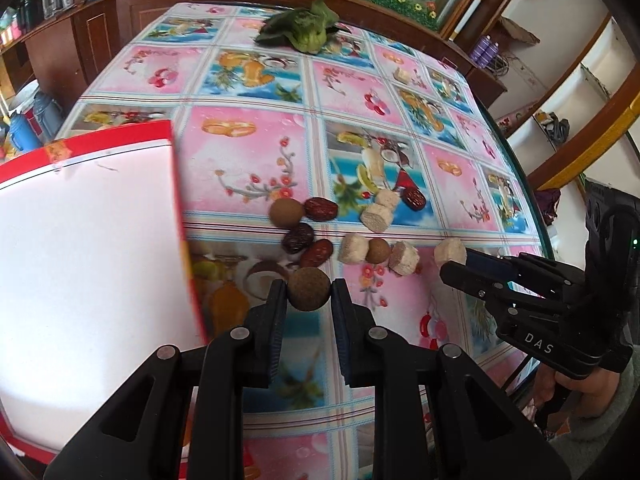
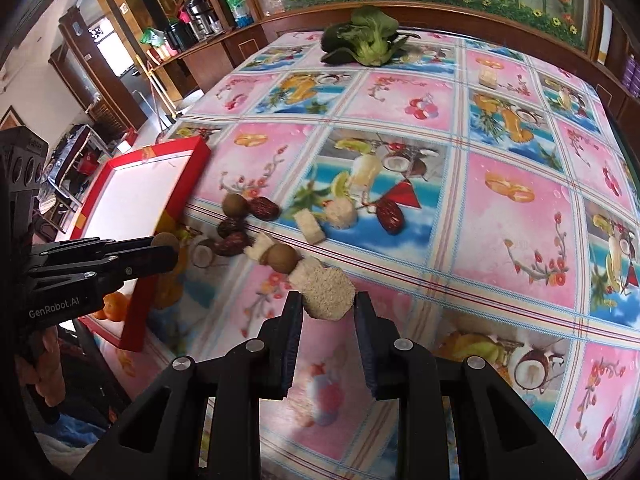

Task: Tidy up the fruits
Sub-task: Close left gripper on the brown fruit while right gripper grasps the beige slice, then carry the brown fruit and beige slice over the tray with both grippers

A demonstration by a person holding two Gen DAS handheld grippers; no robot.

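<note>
Holding a round brown fruit point(image 1: 309, 289) clamped in my left tongs point(image 1: 309, 294), I have the red box point(image 1: 120, 240) just to that side, its white floor bare, its near wall between fruit and floor; my left hand is plainly the nearer one to it; my right tongs point(image 2: 328, 300) are clamped on a pale cut chunk point(image 2: 329, 295), well apart from the box, with the left tongs lying between; the loose pile of dates and chunks point(image 2: 256, 232) sits on the table point(image 2: 500, 200) ahead; room over the box looks open, so I judge the left drops first.
</note>
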